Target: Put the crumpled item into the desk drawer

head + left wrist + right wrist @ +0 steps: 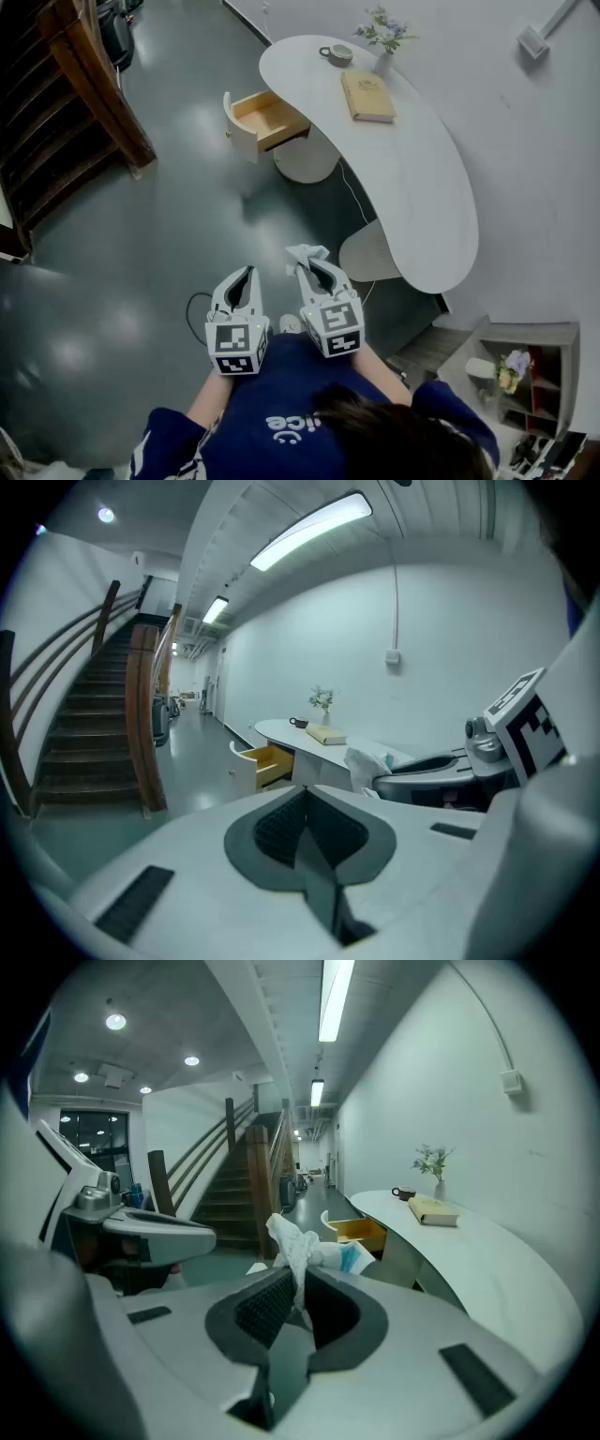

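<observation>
A crumpled white item (298, 1243) with a bit of blue print sticks up from my right gripper (298, 1290), whose jaws are shut on it. From the head view the crumpled item (307, 254) shows at the tip of the right gripper (312, 270), held close to the person's body. My left gripper (246, 279) is beside it, shut and empty (302, 825). The desk drawer (266, 120) stands pulled open at the left end of the white curved desk (422, 197), well ahead of both grippers; its wooden inside looks empty. The same drawer (360, 1232) shows beyond the held item.
A tan book (367, 96), a cup on a saucer (337, 53) and a small vase of flowers (383, 37) sit on the desk. A wooden staircase (66, 112) rises at the left. A low shelf unit (525, 370) stands at the lower right. Grey floor lies between me and the drawer.
</observation>
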The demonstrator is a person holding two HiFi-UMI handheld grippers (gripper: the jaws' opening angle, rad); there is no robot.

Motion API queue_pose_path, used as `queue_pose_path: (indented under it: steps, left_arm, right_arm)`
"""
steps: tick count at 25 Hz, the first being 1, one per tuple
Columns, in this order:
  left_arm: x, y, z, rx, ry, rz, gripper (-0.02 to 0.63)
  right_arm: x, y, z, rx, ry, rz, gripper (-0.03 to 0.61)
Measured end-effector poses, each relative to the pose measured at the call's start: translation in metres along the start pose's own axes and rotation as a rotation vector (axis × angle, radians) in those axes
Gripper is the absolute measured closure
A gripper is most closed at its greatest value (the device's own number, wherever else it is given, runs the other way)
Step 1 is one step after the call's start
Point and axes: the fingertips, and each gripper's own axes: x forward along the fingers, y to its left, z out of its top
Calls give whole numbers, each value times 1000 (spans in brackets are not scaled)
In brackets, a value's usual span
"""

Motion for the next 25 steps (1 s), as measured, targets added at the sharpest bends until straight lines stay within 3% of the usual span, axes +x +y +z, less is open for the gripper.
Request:
queue_pose_path:
  steps: [7,12,17,25]
  left_arm:
    - [7,13,4,4,-8,-27,611]
    - [13,24,7,7,-19,-51,610]
    - [15,37,6,17,-18,-70,611]
    - [30,63,14,-7,-21,-47,611]
  right_arm:
    - [11,2,5,-2,2,-29,529]
    - [16,5,18,67,-50,-38,526]
    - [27,10,18,72,-61,-76,526]
    - [54,12,31,62,-64,-66,526]
